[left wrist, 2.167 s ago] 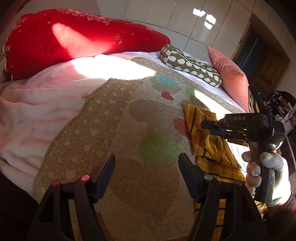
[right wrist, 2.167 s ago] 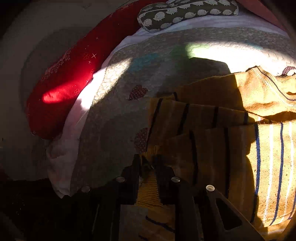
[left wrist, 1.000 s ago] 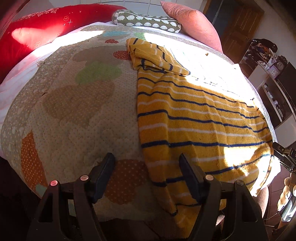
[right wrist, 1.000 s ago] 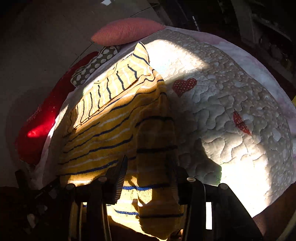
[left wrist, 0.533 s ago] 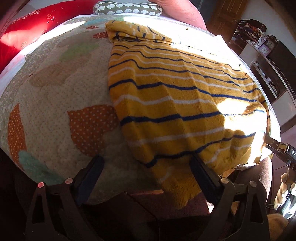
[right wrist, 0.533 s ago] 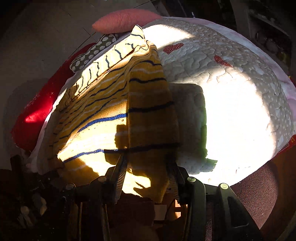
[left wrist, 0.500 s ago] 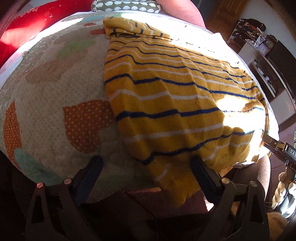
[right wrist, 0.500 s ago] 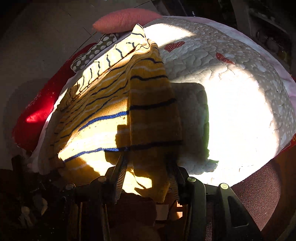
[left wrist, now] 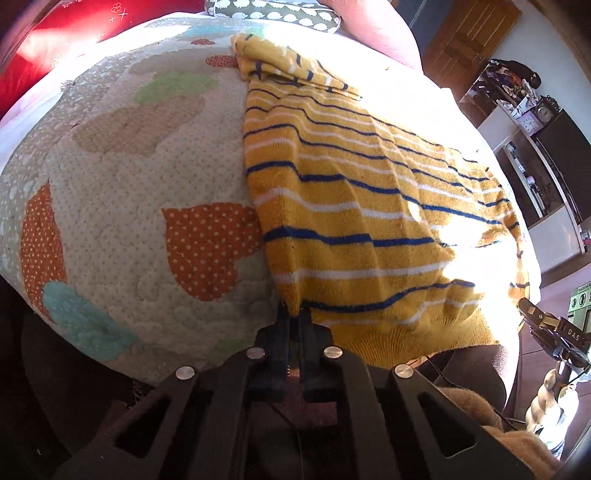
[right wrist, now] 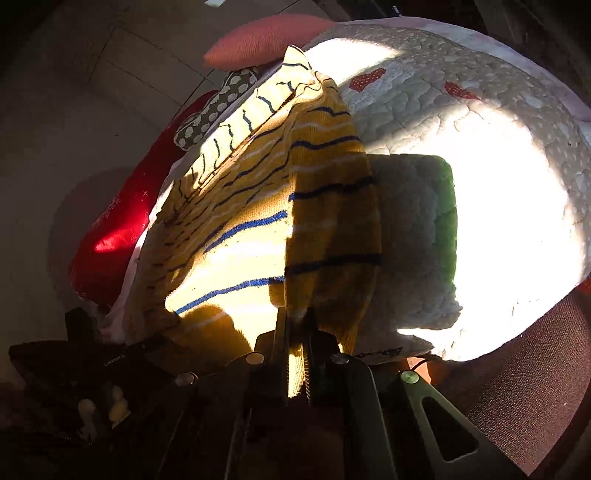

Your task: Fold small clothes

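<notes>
A yellow knit sweater point(left wrist: 362, 192) with blue and white stripes lies spread along the quilted bed cover point(left wrist: 122, 155), its bottom edge hanging over the near edge of the bed. My left gripper point(left wrist: 293, 314) is shut on the sweater's near left corner. My right gripper point(right wrist: 297, 317) is shut on the sweater point(right wrist: 258, 206) at its near right corner, where a folded strip runs up the right side. The right gripper's body also shows at the right of the left wrist view point(left wrist: 550, 328).
A red pillow point(left wrist: 55, 40), a green patterned cushion point(left wrist: 273, 14) and a pink cushion point(left wrist: 373, 29) lie at the head of the bed. A shelf unit with a clock point(left wrist: 535, 114) stands to the right. A dark brown seat point(right wrist: 528, 384) sits below the bed's near edge.
Both grippers, open around the sweater's bottom edge half a second ago, have closed on its near corners. The cloth is pulled slightly taut toward me.
</notes>
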